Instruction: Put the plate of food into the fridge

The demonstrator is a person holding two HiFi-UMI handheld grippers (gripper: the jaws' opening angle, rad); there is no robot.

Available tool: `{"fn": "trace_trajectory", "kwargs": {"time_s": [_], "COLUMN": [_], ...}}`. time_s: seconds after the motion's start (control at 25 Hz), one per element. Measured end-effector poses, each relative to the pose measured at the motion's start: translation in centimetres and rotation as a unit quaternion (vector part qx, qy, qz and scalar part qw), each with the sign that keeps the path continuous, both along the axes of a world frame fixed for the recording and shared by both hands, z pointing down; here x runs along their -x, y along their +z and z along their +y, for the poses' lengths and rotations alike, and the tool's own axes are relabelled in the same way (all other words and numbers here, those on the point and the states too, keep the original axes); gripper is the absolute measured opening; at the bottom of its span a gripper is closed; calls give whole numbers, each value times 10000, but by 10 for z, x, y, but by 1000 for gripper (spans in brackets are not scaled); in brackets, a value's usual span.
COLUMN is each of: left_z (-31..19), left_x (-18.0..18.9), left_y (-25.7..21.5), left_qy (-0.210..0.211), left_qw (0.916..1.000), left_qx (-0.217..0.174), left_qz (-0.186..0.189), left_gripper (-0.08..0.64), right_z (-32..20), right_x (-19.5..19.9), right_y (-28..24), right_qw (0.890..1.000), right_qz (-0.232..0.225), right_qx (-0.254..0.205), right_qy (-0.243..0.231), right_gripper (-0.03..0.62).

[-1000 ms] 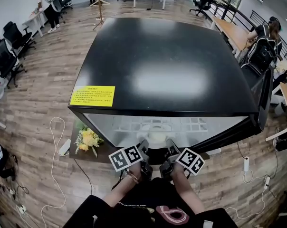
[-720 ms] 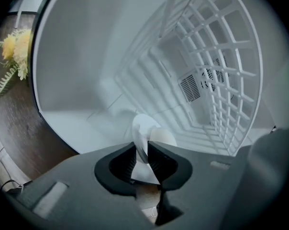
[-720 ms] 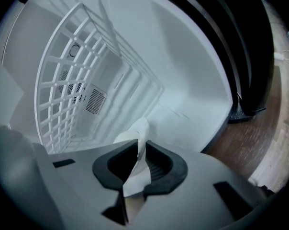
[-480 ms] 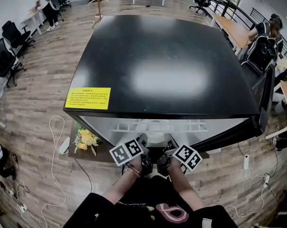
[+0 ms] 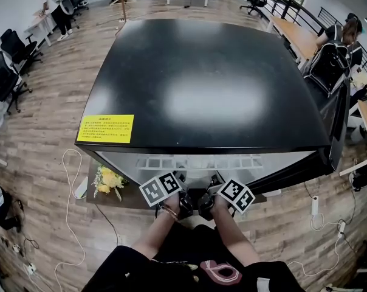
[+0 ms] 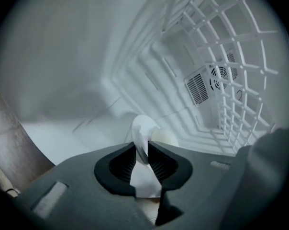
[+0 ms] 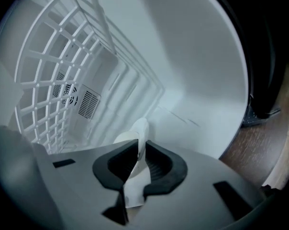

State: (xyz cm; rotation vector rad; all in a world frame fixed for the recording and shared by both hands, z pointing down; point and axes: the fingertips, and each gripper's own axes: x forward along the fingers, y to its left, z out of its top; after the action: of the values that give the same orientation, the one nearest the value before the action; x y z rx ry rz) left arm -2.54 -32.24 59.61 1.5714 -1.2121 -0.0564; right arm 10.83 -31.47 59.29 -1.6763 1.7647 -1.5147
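Note:
A white plate is held edge-on from both sides. My left gripper [image 6: 141,150] is shut on the plate's rim [image 6: 143,128], and my right gripper [image 7: 138,152] is shut on the opposite rim [image 7: 140,128]. A pale rounded piece of food [image 6: 166,137] sits on the plate. Both gripper views look into the fridge's white interior, with a white wire shelf [image 6: 240,66] between and above them. In the head view the left gripper [image 5: 185,188] and right gripper [image 5: 211,188] reach under the fridge's black top [image 5: 214,72], which hides the plate.
The fridge door [image 5: 335,126] stands open at the right. A vent [image 6: 202,85] sits on the back wall. A yellow label [image 5: 106,128] is on the fridge top. Flowers [image 5: 107,181] and cables [image 5: 71,181] lie on the wooden floor at the left.
Both grippers have moved forward with the plate, deeper under the fridge's top edge. The plate showed in the head view a second ago and is hidden now.

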Motion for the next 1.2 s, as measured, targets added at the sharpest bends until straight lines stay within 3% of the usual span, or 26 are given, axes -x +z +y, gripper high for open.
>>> {"fn": "trace_trajectory", "kwargs": {"time_s": [0.4, 0.72, 0.84, 0.96, 1.08, 1.2], "left_z": [-4, -8, -8, -2, -7, -7], "left_x": [2, -3, -5, -8, -4, -4], "left_y": [5, 7, 8, 15, 14, 14], "left_qy": [72, 132, 255, 373, 366, 357], "left_qw": [9983, 9974, 9955, 9928, 9893, 9883], "left_qx": [116, 141, 136, 380, 335, 362], "left_qz": [-563, -700, -908, -1076, -1371, -1437], "left_gripper": [89, 97, 103, 106, 110, 112], "right_z": [-4, -6, -7, -7, -7, -8], "right_x": [2, -1, -3, -4, -4, -5], "right_y": [7, 10, 11, 13, 16, 16], "right_qw": [9995, 9992, 9990, 9988, 9987, 9987], "right_qz": [215, 272, 285, 297, 294, 319], "right_qx": [232, 296, 351, 390, 409, 407], "right_qy": [-87, -45, -25, -15, 0, -31], "right_gripper": [61, 64, 64, 67, 67, 67]}}
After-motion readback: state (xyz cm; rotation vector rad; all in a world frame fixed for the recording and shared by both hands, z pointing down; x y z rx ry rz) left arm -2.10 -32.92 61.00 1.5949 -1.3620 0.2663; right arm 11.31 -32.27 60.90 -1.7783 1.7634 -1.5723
